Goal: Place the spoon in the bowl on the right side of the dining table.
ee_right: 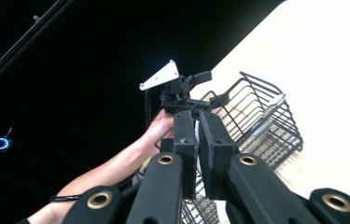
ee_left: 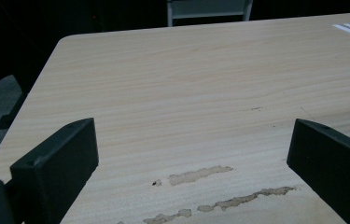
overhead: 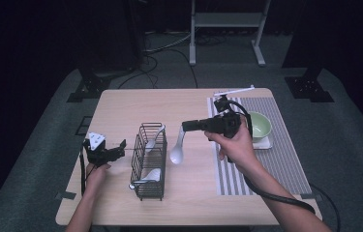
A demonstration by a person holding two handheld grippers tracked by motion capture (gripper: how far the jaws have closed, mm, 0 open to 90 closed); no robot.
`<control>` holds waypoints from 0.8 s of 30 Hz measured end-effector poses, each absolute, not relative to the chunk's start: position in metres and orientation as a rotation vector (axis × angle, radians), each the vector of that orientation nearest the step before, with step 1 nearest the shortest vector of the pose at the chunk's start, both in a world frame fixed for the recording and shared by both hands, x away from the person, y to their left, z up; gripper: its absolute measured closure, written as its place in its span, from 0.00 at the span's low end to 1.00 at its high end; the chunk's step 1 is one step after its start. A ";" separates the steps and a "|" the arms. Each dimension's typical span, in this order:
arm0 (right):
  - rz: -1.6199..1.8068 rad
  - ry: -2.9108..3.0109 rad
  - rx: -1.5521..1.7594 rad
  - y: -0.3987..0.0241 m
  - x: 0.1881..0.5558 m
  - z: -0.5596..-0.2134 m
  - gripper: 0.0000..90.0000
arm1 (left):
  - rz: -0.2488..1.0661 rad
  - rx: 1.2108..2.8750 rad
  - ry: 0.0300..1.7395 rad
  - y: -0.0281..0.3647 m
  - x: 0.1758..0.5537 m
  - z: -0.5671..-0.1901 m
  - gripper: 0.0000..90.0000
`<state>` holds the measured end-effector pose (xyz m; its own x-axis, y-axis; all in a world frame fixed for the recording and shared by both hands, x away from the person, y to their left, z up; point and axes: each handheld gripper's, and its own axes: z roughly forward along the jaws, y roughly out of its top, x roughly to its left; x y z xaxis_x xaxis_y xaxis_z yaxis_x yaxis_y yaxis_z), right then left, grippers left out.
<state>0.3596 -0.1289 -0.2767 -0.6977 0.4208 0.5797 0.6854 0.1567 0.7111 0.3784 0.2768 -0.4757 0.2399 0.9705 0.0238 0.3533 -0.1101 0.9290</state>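
White spoon (overhead: 177, 149) hanging from right gripper (overhead: 187, 126), held level, beside wire basket (overhead: 148, 162)

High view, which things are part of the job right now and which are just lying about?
In the job:
right gripper, shut on the white spoon
wire basket, already with spoons in it

Lying about:
green bowl
striped mat
left gripper, open, holding nothing

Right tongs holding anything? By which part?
Yes: the right tongs grip a white spoon by the handle tip, bowl hanging down beside the wire basket.
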 end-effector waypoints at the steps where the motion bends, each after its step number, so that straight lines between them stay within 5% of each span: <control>1: -1.557 -2.188 -1.082 -0.131 0.360 -0.278 0.95 | 0.881 1.631 1.256 0.277 0.378 -0.476 0.01; 24: -1.563 -2.164 -1.182 -0.160 0.364 -0.297 0.95 | 0.884 1.637 1.255 0.277 0.378 -0.476 0.01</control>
